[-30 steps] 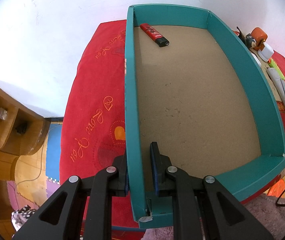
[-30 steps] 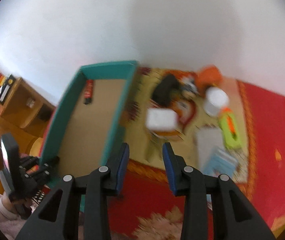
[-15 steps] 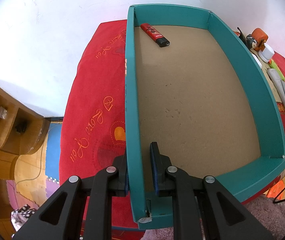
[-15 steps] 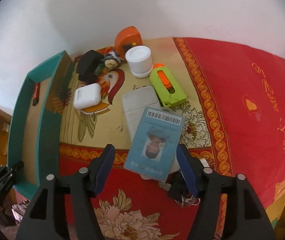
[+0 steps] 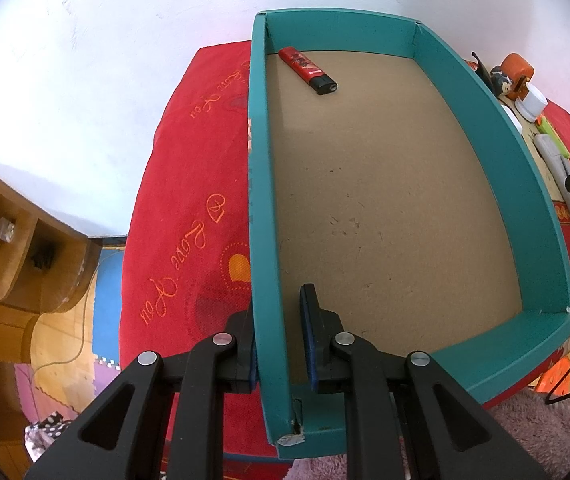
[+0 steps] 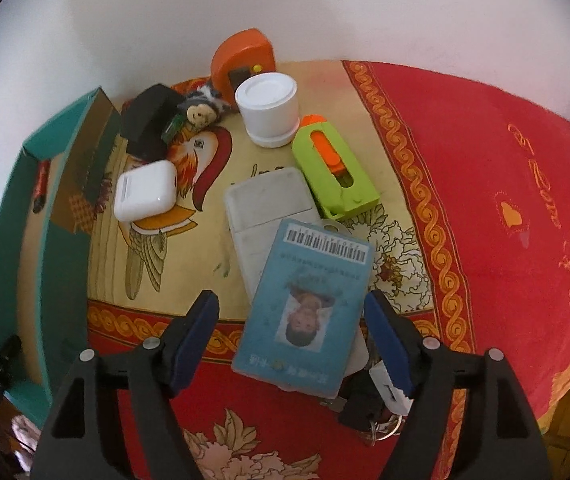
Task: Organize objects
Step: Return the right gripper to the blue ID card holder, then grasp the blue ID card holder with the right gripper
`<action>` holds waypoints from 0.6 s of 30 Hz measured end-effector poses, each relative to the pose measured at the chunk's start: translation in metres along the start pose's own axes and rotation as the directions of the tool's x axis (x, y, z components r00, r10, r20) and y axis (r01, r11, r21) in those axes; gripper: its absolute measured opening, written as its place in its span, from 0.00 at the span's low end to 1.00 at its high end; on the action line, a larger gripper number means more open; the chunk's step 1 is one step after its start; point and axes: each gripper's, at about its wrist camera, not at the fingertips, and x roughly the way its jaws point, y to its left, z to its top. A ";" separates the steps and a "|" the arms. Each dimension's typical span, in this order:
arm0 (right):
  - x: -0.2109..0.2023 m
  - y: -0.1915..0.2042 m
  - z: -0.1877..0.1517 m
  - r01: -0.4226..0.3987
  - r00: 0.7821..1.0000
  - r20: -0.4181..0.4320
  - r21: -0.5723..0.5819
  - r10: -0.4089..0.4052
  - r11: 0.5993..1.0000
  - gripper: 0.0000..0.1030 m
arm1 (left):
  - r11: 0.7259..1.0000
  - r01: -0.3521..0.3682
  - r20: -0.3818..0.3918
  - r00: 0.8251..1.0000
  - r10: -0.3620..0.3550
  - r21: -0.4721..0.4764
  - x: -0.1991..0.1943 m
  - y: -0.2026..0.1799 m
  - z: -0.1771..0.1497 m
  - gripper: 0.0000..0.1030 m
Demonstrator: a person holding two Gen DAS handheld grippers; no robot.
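L gripper [image 5: 279,336] pinches the teal box [image 5: 525,184] wall, steadying it, while R gripper [image 6: 291,344], jaws opening, straddles the blue ID card [image 6: 305,304] right of the box; next: drop & pinch.

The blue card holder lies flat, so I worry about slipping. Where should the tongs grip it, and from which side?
Grip the blue card holder across its two long edges, coming from above. It lies flat on a grey case, partly raised off the cloth. The right tongs, jaws opening, already straddle it.
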 end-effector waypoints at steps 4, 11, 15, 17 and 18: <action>0.002 0.007 0.001 0.032 0.999 -0.005 -0.051 -0.033 0.998 0.73 | 1.000 -0.001 -0.001 1.000 0.001 0.000 0.001 -0.001 0.001 0.17; 0.001 0.013 -0.003 0.050 0.999 -0.009 -0.092 -0.051 0.995 0.72 | 1.000 -0.003 -0.001 1.000 0.003 0.004 0.001 -0.003 0.001 0.17; -0.003 0.011 -0.006 0.051 0.999 0.002 -0.093 -0.051 0.994 0.57 | 1.000 -0.003 -0.001 1.000 0.003 0.004 0.001 -0.003 0.001 0.17; -0.006 0.005 -0.008 0.037 0.999 0.004 -0.080 -0.037 0.996 0.54 | 1.000 -0.002 -0.001 1.000 0.002 0.004 0.001 -0.003 0.000 0.17; -0.008 0.003 -0.009 0.027 1.000 0.005 -0.070 -0.027 0.997 0.53 | 1.000 -0.002 -0.001 1.000 0.002 0.004 0.001 -0.003 0.000 0.17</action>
